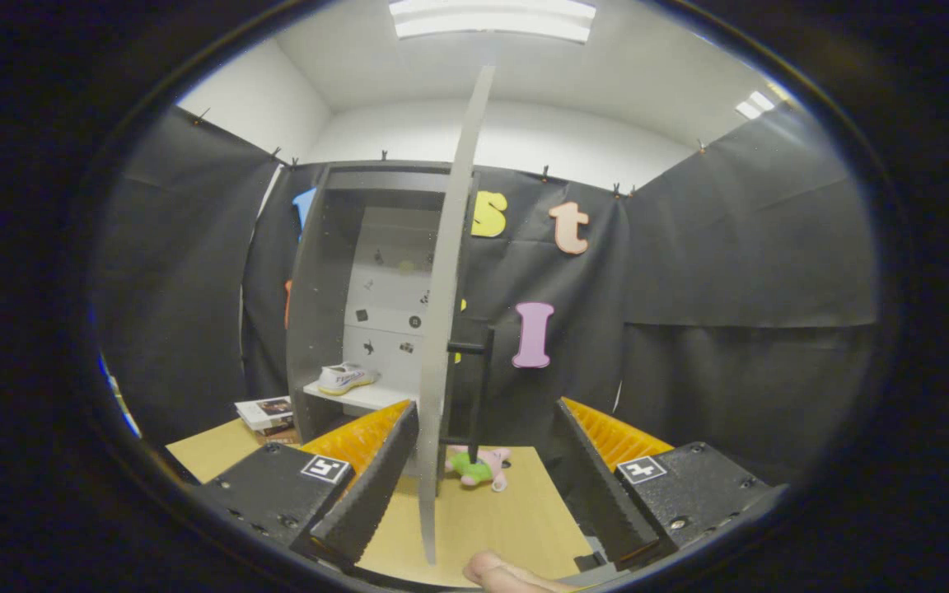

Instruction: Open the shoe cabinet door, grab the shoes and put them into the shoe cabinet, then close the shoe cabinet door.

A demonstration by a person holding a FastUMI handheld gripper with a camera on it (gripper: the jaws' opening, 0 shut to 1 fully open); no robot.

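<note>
The grey shoe cabinet (318, 280) stands ahead with its door (448, 313) swung open, edge-on toward me. A black bar handle (483, 383) is on the door's right face. A white shoe (345, 377) rests on the cabinet's white lower shelf (376, 398). My gripper (479, 486) is open, its fingers (376, 482) spread either side of the door's lower edge without touching it. The door's bottom end sits between the fingers, nearer the left one.
A pink and green plush toy (479, 467) lies on the wooden table (516, 519) just past the door's foot. A stack of books (267, 414) sits left of the cabinet. A fingertip (495, 572) shows below the fingers.
</note>
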